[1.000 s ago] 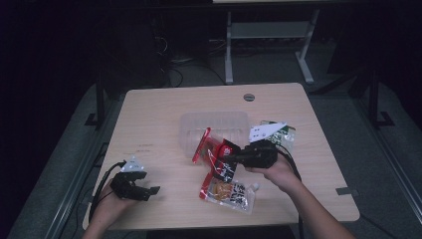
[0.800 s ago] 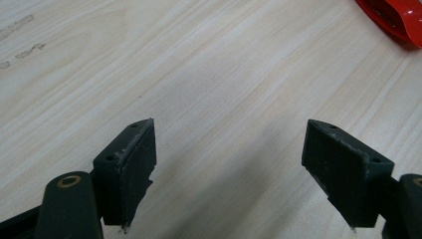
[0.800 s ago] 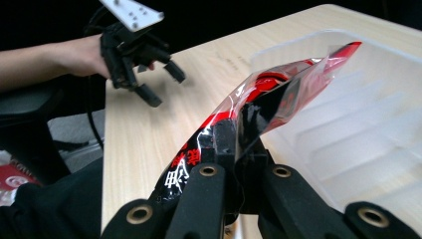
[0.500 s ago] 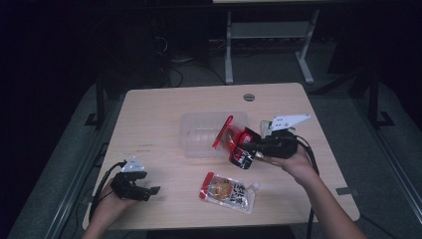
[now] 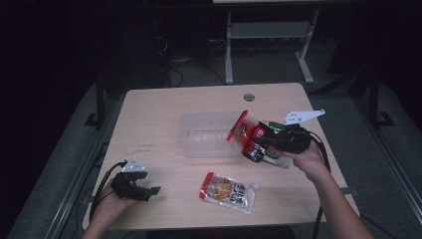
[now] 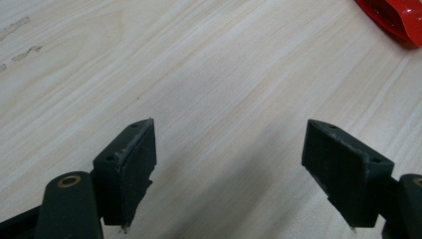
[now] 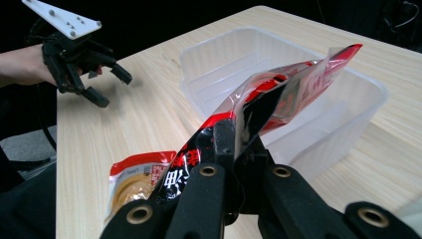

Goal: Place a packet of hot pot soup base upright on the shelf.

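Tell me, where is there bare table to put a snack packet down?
The widest bare patch of table lies left of the clear plastic tub, running down to the left gripper. The back strip behind the tub is bare too. It is crowded at right: the right gripper holds a red pouch over the tub's edge, and another pouch lies near the front.

Pale wood-grain counter (image 5: 164, 114) stood on a dim floor, a sealed food pouch (image 5: 228, 191) lay flat near its front edge, a grey round grommet (image 5: 249, 97) sat near the far edge, a white-legged stand (image 5: 229, 50) stood behind.
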